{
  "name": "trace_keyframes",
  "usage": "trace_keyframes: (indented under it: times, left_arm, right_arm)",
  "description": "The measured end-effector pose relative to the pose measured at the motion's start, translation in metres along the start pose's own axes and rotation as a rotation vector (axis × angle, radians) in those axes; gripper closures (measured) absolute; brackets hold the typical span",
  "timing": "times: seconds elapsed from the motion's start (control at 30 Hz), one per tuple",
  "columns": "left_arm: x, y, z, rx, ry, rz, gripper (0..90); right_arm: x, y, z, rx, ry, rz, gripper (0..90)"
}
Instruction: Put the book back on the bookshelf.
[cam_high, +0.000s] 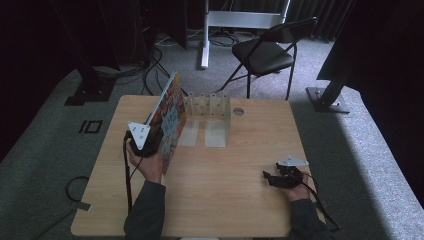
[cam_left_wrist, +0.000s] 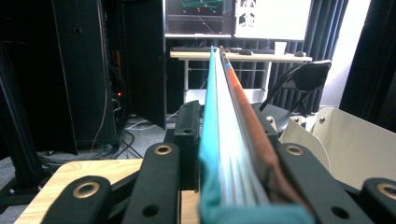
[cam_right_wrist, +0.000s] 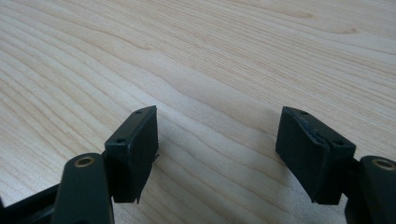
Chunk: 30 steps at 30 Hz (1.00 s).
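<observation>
- Book (cam_high: 169, 117) stands on edge, tilted, left-centre of the high view, on the counter (cam_high: 225, 175), just left of the white rack (cam_high: 210, 107).
- In my left gripper view the book (cam_left_wrist: 231, 140) runs up the middle of the frame, teal cover on the left, orange-brown cover on the right, page edges between.
- My left gripper (cam_high: 142, 140) is at the book's near edge; black jaws sit on either side of the covers (cam_left_wrist: 224, 154). Left jaw looks to be against the teal cover; I cannot tell if the pads press it.
- Rack's white wall (cam_left_wrist: 355, 144) shows at right of that view.
- My right gripper (cam_high: 280, 177) rests low on the counter at lower right of the high view, well apart from the book.
- Right gripper (cam_right_wrist: 217, 144) is released: jaws spread wide, bare wood counter (cam_right_wrist: 210, 56) between them.
- Black folding chair (cam_high: 265, 50) stands on the floor beyond the counter, upper centre.
</observation>
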<state>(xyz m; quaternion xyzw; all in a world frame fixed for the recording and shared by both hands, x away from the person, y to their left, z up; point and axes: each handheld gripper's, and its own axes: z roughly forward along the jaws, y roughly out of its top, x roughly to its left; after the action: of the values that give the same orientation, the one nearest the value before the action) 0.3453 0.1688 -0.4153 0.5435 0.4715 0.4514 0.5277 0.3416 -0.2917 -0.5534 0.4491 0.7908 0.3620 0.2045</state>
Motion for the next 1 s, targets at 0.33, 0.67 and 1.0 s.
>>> trace_keyframes:
  times: [0.33, 0.67, 1.0]
  left_arm:
    - [0.0025, -0.0019, -0.0028, 0.003, -0.006, 0.004, 66.4]
    - [0.0043, -0.0027, -0.0046, 0.023, -0.031, 0.012, 58.4]
    - [0.0062, -0.0033, -0.0053, 0.063, -0.058, 0.014, 40.1]
  right_arm:
    - [0.0, 0.0, 0.0, 0.0, 0.0, -0.001, 29.3]
    - [0.0001, 0.0, 0.0, 0.0, 0.0, -0.001, 29.3]
    - [0.0001, 0.0, 0.0, 0.0, 0.0, -0.001, 29.3]
